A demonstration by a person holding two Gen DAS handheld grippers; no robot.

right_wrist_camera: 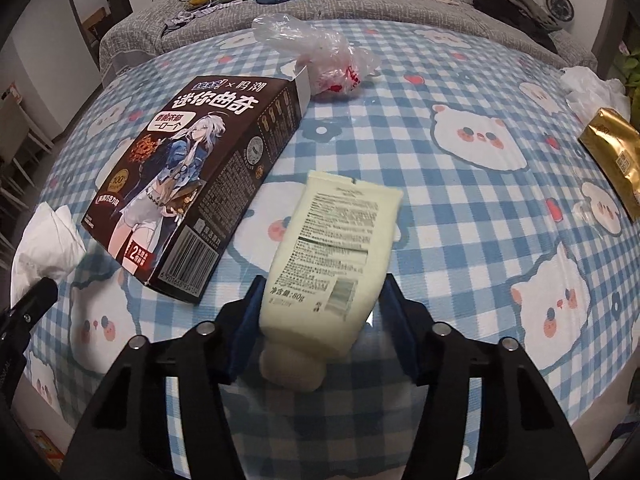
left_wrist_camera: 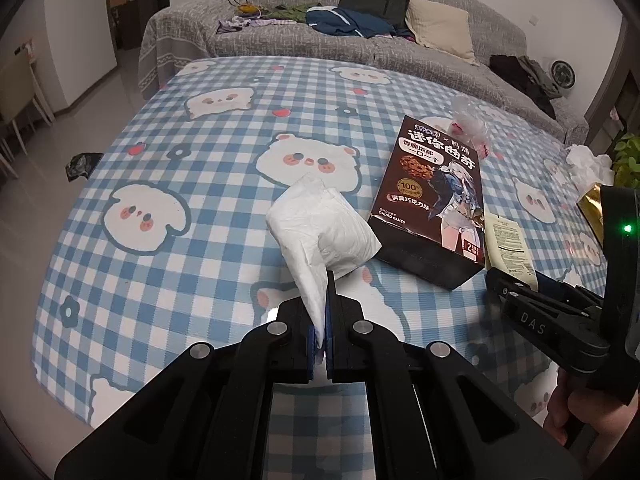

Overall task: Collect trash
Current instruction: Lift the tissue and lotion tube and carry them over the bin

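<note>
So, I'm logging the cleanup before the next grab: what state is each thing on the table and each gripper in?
Left gripper: shut on the white tissue, which is crumpled.
Right gripper: around the cream tube, pads not clearly pressing; tube lying flat, label up.
Cookie box: lying flat, far flap open.
Clear plastic bag: crumpled, behind the box.
Gold packet: lying flat at the table's right edge.

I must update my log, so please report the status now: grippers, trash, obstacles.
Left gripper shut on tissue. Right gripper around tube, grip unclear. Cookie box close beside tube, apart.
</note>
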